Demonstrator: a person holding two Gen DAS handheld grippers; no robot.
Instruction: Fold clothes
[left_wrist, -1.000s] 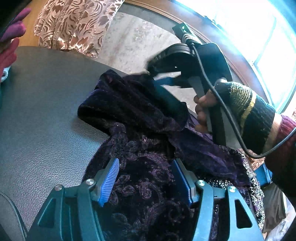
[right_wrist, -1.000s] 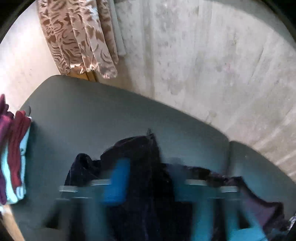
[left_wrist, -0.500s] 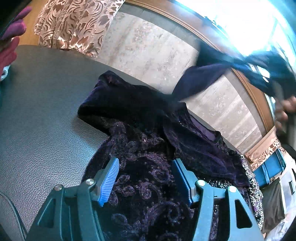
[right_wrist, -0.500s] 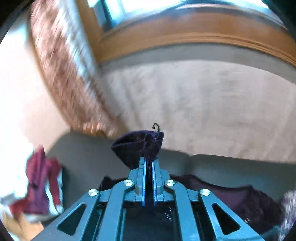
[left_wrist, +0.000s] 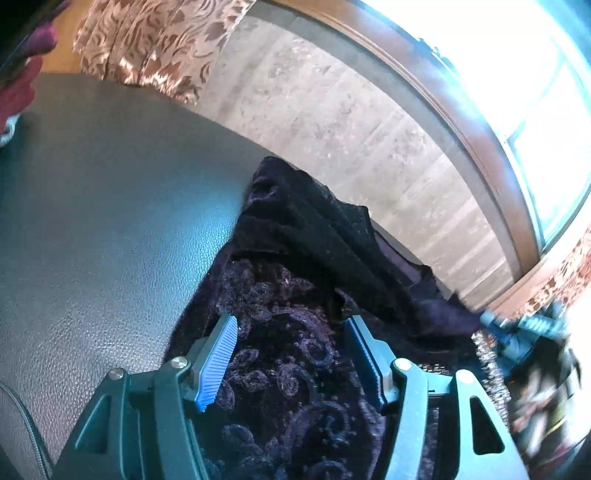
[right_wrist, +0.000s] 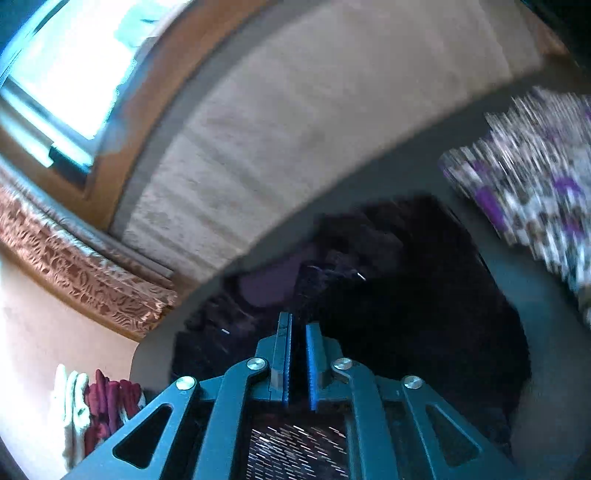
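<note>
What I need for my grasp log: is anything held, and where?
Left hand-held gripper: open over the velvet garment, holding nothing. Right hand-held gripper: nearly shut; whether it pinches the garment cannot be told.

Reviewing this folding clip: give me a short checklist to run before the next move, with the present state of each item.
1. Left gripper open over the dark velvet garment: ok, jaws wide apart, nothing between them.
2. Right gripper holding cloth: cannot tell, jaws nearly shut, a narrow gap shows, view blurred.
3. Garment flat on the grey cushion: not ok, bunched along its far edge.
4. Free cushion to the left for folding: ok.
5. Patterned purple-and-white cloth apart from the garment: cannot tell, blurred.
</note>
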